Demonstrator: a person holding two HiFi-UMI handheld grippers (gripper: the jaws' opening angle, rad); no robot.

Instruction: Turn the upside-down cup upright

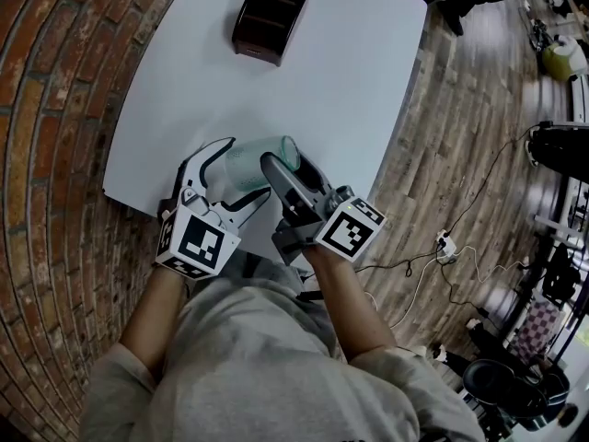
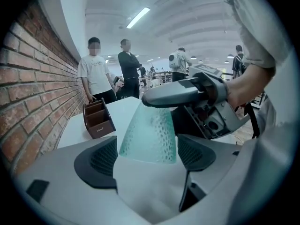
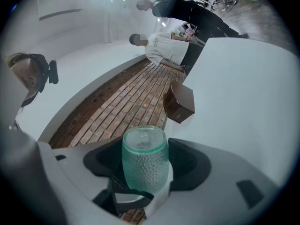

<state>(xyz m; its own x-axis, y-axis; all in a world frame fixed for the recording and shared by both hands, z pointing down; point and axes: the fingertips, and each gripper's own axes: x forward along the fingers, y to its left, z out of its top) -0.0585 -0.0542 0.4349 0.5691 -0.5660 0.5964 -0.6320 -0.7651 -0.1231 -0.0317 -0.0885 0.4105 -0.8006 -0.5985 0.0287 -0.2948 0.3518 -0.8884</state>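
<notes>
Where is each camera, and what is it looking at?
Head view: on the person's head, looking steeply down at the table; shows both arms.
Left gripper view: on the left gripper, looking along its open jaws at the cup; shows the right hand.
Right gripper view: on the right gripper, looking along jaws gripping the cup.
All share cup and box.

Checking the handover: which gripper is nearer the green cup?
Right. The right gripper is shut on the cup, its pads pressing the cup's sides. The left gripper has its jaws open and straddling the cup from the other side, apparently not pressing it.
</notes>
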